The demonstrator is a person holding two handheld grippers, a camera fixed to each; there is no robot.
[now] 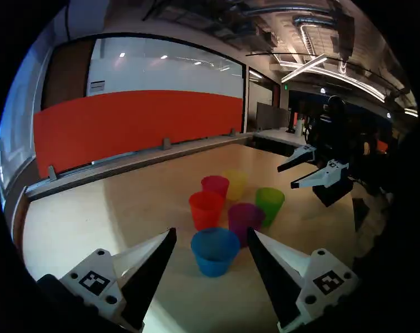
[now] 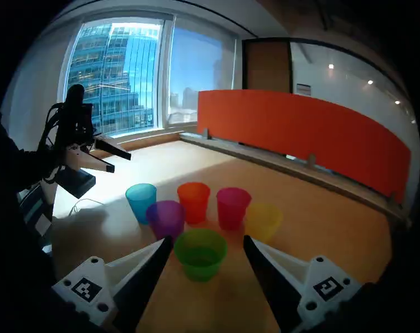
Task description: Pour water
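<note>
Several plastic cups stand clustered on a wooden table (image 1: 126, 211). In the left gripper view my left gripper (image 1: 210, 244) is open, its fingers either side of the blue cup (image 1: 214, 251), not touching it. Behind stand the orange cup (image 1: 205, 209), purple cup (image 1: 244, 220), pink cup (image 1: 215, 186), yellow cup (image 1: 236, 183) and green cup (image 1: 269, 203). The right gripper (image 1: 285, 176) hovers open at the far right. In the right gripper view my right gripper (image 2: 207, 245) is open around the green cup (image 2: 200, 253); the blue cup (image 2: 140, 201) and purple cup (image 2: 165, 218) sit behind.
An orange partition (image 1: 138, 125) runs along the table's far edge. Large windows (image 2: 115, 77) lie beyond the table. In the right gripper view the left gripper (image 2: 111, 161) hangs above the table's left side, held by a dark-sleeved arm (image 2: 15, 161). Bare tabletop (image 2: 321, 222) spreads to the right.
</note>
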